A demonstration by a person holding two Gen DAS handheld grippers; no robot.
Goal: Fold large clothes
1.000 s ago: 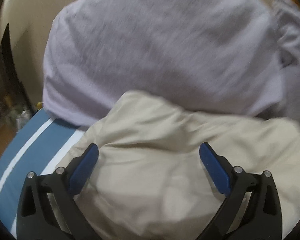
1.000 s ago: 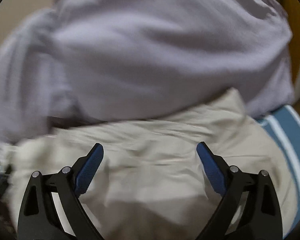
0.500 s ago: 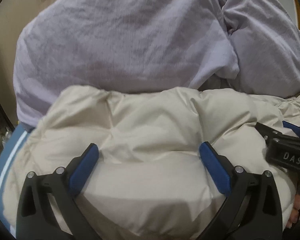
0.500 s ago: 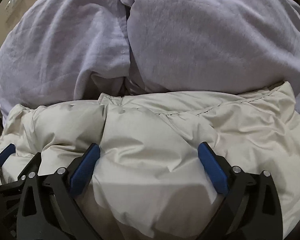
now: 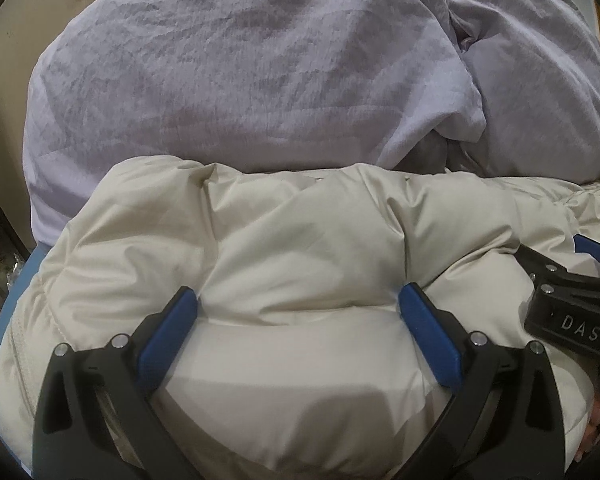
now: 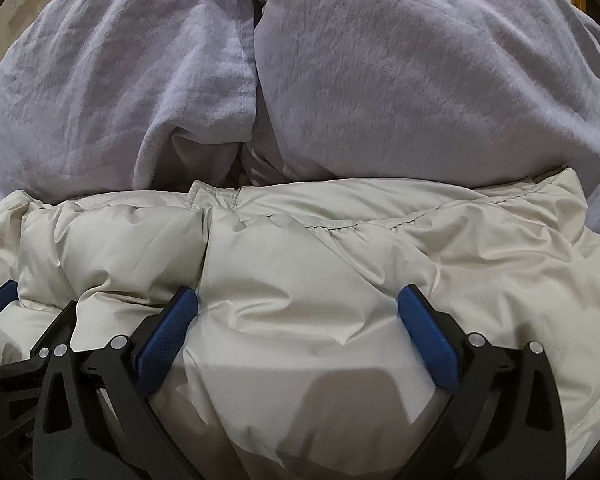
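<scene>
A: What is filling most of both views?

B: The lavender bedding (image 5: 240, 72) is bulking up behind everything, bunched into two mounds with a dark crease between them in the right wrist view. In front of it, the cream puffer jacket (image 5: 300, 248) is lying on the bed, its far edge touching the bedding. A strip of the blue sheet (image 5: 18, 292) is showing at the left.

A: And which step is in hand?

B: I am judging it as flattening or setting a fold. The jacket is looking doubled over, with a stitched hem (image 6: 380, 222) running across its far side, and both tools are sitting down on the puffed fabric.

A: How are the tools standing?

B: The left tool (image 5: 298, 308) is spread wide, its blue pads pressing into the padding and pinching nothing. The right tool (image 6: 298, 308) is spread the same way, just beside the left one.

A: What is the next move calling for?

B: Probably pressing the air out, then closing on an edge to bring it over. The slick, springy filling is likely pushing back, so a firm bite on the hem is looking wiser than a grip on loose cloth.
</scene>
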